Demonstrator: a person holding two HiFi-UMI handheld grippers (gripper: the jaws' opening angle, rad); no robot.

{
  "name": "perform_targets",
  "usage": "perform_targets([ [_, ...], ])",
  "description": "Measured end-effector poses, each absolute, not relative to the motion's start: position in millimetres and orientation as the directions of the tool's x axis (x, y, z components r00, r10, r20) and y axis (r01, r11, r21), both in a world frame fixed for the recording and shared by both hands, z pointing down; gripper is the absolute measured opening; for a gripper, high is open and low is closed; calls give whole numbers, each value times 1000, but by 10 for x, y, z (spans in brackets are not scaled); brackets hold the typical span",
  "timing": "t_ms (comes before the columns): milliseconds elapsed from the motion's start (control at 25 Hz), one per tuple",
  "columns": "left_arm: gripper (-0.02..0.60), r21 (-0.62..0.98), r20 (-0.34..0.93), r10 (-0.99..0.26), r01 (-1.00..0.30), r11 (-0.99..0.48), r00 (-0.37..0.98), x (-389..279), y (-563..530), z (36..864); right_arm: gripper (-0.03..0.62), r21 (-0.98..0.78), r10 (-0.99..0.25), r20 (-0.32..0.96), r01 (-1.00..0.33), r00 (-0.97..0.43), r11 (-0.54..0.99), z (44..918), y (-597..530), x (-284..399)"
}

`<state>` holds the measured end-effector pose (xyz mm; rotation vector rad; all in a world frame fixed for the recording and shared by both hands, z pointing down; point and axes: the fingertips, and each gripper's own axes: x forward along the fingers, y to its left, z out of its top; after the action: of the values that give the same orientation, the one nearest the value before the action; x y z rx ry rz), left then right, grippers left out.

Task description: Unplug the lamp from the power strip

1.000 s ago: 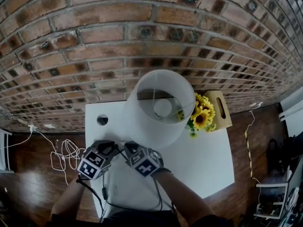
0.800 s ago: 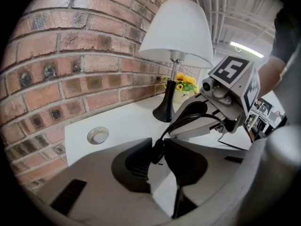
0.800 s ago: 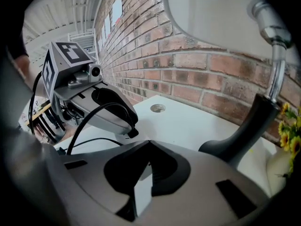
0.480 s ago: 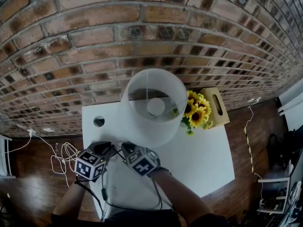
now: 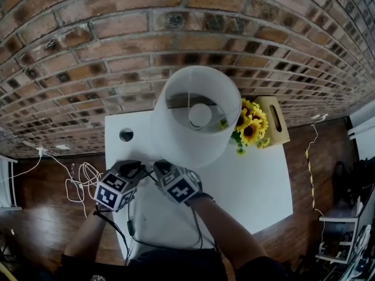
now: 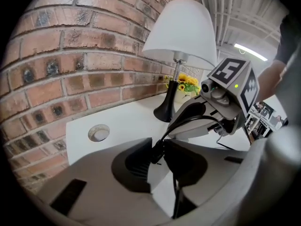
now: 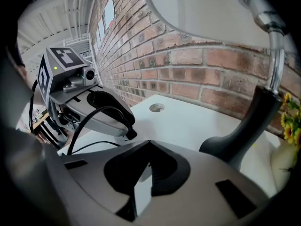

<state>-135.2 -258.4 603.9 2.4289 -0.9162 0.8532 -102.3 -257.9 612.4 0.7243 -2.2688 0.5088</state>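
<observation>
The lamp (image 5: pixel 193 122) with its white shade stands at the back of the white table (image 5: pixel 258 192); its black foot (image 6: pixel 167 112) shows in the left gripper view. My left gripper (image 6: pixel 157 149) is shut on a small black plug (image 6: pixel 155 154), and the black cable (image 6: pixel 183 121) arcs up from it. My right gripper (image 7: pixel 149 145) sits tip to tip with the left gripper (image 7: pixel 128 132). Its jaws meet at the tips and I see nothing clear between them. In the head view both grippers (image 5: pixel 136 170) (image 5: pixel 157 167) hover over the table's front left. I see no power strip in any view.
Sunflowers (image 5: pixel 251 129) and a wooden box (image 5: pixel 275 120) stand right of the lamp by the brick wall. A round cable hole (image 5: pixel 126 134) is at the table's back left. The black cable (image 5: pixel 130 227) hangs over the front edge. White cords (image 5: pixel 82 186) lie on the floor at left.
Both grippers stay where they were, tip to tip. Only the head view shifts a little.
</observation>
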Motion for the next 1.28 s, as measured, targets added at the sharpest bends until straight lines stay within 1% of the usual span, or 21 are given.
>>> perform_targets([
  [240, 94, 233, 655, -451, -730, -643, 606, -1350, -2592, 6021, -5, -150, -358, 713, -630, -603, 762, 6129, -2561, -1021],
  [520, 94, 172, 665, -460, -720, -673, 589, -1353, -2598, 6031, -5, -144, -362, 717, -635, -596, 759, 6159, -2569, -1008],
  [760, 92, 157, 659, -469, -718, -678, 588, -1352, -2593, 6004, -5, -151, -363, 715, -639, -598, 755, 6142, -2580, -1013],
  [1120, 91, 242, 663, -456, -746, -620, 594, -1353, -2618, 5996, -5, -153, -368, 712, -643, -598, 750, 6125, -2583, -1013],
  [1280, 91, 204, 671, -458, -739, -642, 583, -1356, -2597, 5988, -5, -154, -369, 711, -646, -598, 748, 6123, -2594, -1008],
])
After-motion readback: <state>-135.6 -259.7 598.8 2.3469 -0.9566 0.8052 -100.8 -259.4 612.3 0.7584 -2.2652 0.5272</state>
